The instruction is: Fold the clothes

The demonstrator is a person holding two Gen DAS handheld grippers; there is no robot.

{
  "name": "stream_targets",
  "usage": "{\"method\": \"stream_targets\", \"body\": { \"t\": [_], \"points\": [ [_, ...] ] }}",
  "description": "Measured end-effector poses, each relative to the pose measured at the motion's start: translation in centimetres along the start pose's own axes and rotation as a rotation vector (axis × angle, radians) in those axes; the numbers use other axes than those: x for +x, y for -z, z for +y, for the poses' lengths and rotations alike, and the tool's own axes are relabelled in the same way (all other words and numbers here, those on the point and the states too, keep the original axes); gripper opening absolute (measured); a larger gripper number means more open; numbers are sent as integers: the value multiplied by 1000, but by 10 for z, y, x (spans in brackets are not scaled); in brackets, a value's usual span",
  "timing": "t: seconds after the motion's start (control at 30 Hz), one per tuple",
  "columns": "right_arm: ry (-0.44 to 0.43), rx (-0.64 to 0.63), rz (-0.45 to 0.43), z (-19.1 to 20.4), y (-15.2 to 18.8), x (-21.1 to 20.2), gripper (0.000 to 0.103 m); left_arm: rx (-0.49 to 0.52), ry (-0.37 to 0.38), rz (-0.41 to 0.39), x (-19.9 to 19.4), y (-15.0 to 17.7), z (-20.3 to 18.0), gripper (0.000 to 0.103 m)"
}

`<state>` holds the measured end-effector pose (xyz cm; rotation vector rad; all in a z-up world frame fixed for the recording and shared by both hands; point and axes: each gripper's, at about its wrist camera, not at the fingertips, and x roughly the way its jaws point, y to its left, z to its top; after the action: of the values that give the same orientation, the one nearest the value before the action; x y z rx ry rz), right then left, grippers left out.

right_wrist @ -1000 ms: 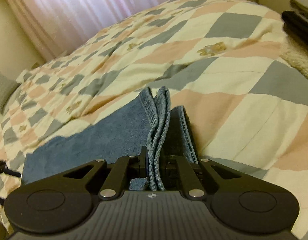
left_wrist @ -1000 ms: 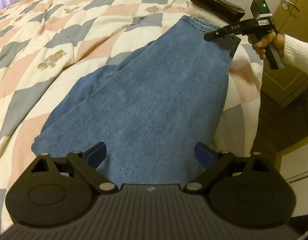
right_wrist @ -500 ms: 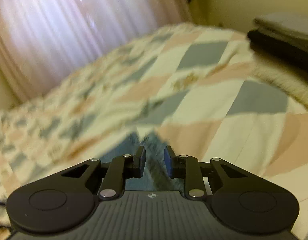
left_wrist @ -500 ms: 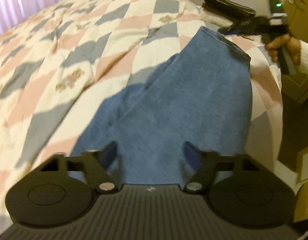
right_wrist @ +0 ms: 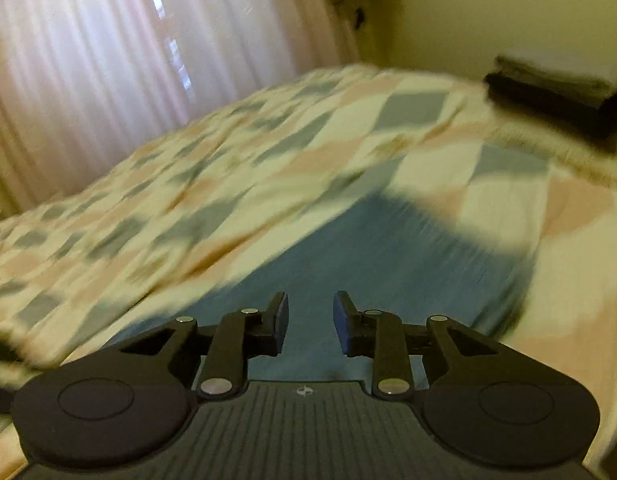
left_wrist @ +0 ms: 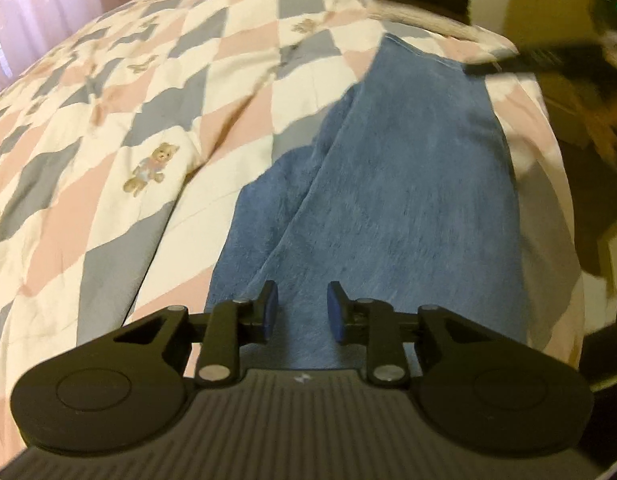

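We see the jeans (left_wrist: 408, 184) lying flat along the quilt (left_wrist: 120, 128), folded lengthwise, near the bed's edge. Left gripper (left_wrist: 301, 312): jaws parted with a gap, nothing between them, denim below the pads. Right gripper (right_wrist: 310, 322): jaws likewise apart and empty, over the jeans (right_wrist: 372, 256); this view is motion-blurred. From the left wrist the right gripper shows as a dark smear at the jeans' far end. Folded stack (right_wrist: 556, 96) sits past the jeans. Curtains (right_wrist: 108, 60) behind.
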<state>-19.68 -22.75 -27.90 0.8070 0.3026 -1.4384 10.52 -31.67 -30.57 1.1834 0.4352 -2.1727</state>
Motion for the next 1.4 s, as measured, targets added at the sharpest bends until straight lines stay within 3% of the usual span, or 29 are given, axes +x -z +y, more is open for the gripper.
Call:
{"method": "stream_targets", "body": {
  "t": [0.13,0.23,0.33,0.4,0.53,0.67,0.73,0.83,0.87,1.03,1.17,1.4],
  "points": [
    [-2,47,112,82,79,-9,30,92,71,-16,10,20,22,14],
    [103,-13,207,137,135,-1,32,133,113,-11,9,36,42,14],
    [220,-33,173,168,142,-14,31,175,133,12,-3,46,55,10],
    [249,16,122,179,136,-25,31,207,154,-38,-21,45,57,10],
    [282,-54,64,208,141,-26,31,284,187,-113,-24,40,48,10],
    [318,-12,145,215,167,-3,32,401,165,-40,14,53,35,10],
    [329,22,148,216,167,-4,31,404,142,-13,15,56,34,10],
    [340,115,137,214,157,-21,33,326,128,73,3,50,34,11],
    [345,146,128,213,154,-28,38,301,121,111,-1,48,32,12],
    [382,227,106,203,144,-47,42,295,102,200,-18,53,16,16],
    [410,265,101,191,138,-50,44,206,61,305,-12,50,11,16],
    [439,287,126,189,147,-56,47,135,8,324,-4,43,6,21]
  ]
}}
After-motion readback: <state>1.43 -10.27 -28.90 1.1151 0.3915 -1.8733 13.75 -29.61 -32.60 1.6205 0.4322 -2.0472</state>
